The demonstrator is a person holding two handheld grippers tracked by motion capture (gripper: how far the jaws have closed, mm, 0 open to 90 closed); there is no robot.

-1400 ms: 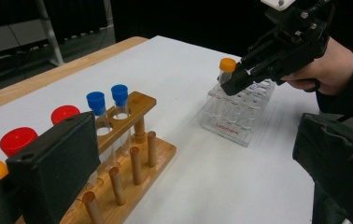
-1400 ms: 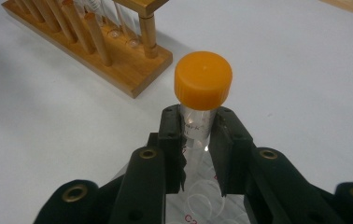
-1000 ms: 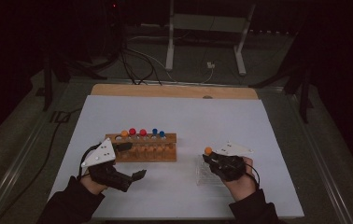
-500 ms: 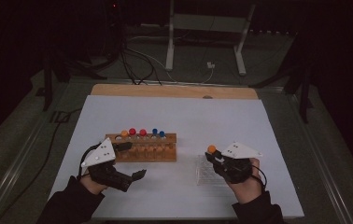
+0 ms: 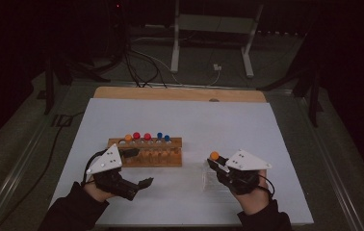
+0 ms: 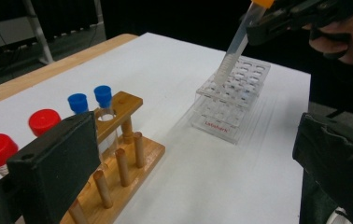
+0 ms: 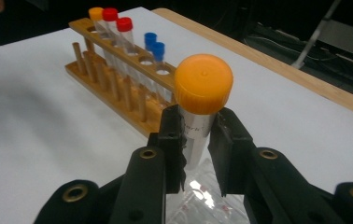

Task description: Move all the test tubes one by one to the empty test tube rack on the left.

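Right tongs [image 7: 197, 140] pinching orange-capped tube [image 7: 201, 100], tip hanging above clear rack [image 6: 233, 95]. Left tongs [image 6: 188, 163] sitting spread beside wooden rack [image 6: 118, 158].

The high view is dim and grainy: only the white rectangular table sheet [image 5: 194, 125] catches light, and the room behind sinks into near black. Both gripper views are brighter. Soft, faint shadows lie beside the brown wooden tube rack [image 6: 118, 158]. Small glints show on the clear plastic tray [image 6: 233, 100]. The nearest black padded jaws are blurred, and the far background goes soft
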